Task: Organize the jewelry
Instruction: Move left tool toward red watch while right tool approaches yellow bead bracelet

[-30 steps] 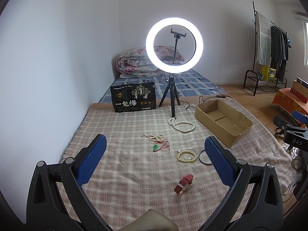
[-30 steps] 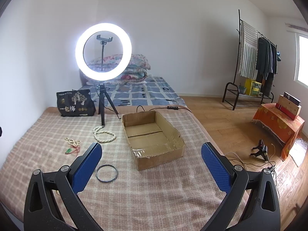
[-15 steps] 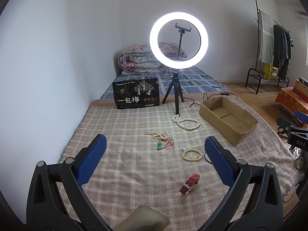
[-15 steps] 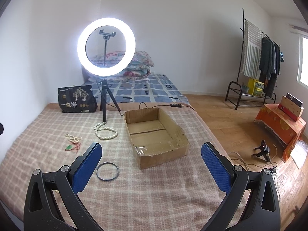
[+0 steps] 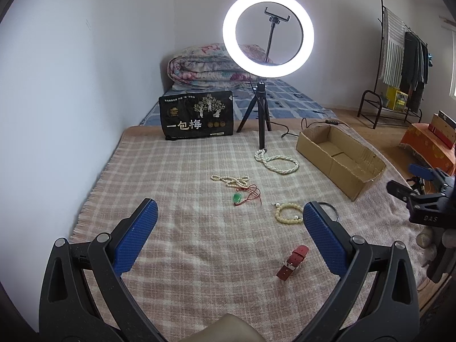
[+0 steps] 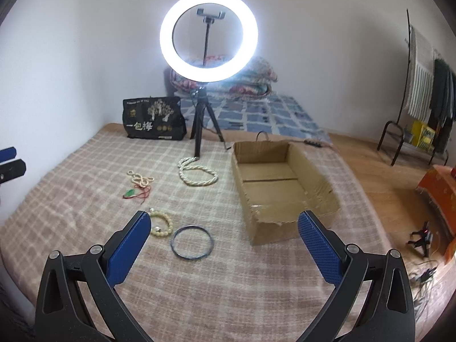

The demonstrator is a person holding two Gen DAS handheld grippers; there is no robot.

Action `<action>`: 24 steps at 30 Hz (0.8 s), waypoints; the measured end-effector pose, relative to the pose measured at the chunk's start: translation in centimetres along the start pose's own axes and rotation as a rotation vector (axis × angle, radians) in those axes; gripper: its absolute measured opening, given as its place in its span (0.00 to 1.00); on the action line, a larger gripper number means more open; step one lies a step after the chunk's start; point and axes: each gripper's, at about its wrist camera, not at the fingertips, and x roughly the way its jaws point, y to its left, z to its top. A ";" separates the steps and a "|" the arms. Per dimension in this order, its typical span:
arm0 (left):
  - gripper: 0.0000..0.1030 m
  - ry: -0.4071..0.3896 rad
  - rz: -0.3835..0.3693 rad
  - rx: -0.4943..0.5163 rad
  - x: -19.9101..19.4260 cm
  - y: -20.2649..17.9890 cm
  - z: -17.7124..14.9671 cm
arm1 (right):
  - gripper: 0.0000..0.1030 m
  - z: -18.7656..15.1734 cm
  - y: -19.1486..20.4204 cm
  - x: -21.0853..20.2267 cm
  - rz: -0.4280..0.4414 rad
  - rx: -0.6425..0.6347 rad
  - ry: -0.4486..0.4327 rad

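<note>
Bed with checked blanket carries: cardboard box right; ring-light tripod and black bag far; necklaces, bracelets and red watch scattered centrally.

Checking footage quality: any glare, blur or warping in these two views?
Left wrist view: sharp, the ring light blown out to white, the walls bowed by the fisheye. Right wrist view: softer, with motion smear on the quilt and clothes rack.

Open blanket ahead of us, clutter toward the back

We see bare plaid blanket before both spread grippers; the ring-light tripod stands just behind the pearl rope, and the cardboard box walls off the right side
</note>
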 end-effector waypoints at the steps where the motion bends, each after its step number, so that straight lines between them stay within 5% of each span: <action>1: 1.00 0.009 -0.013 -0.002 0.2 0.0 -0.1 | 0.99 0.1 0.1 0.7 0.020 0.006 0.016; 7: 1.00 0.083 -0.089 0.012 2.0 -0.7 -1.9 | 0.99 0.8 1.7 4.3 0.101 -0.024 0.079; 11: 0.91 0.148 -0.154 0.018 3.3 -1.6 -3.4 | 0.99 0.9 2.3 6.6 0.137 -0.043 0.120; 20: 0.83 0.287 -0.259 0.036 6.4 -3.8 -6.2 | 0.77 0.2 4.0 11.3 0.220 -0.110 0.235; 22: 0.82 0.305 -0.270 0.050 7.0 -4.3 -6.7 | 0.58 -0.2 4.2 13.0 0.231 -0.117 0.289; 24: 0.81 0.320 -0.277 0.053 7.5 -4.5 -7.0 | 0.51 -0.5 4.0 14.1 0.244 -0.102 0.320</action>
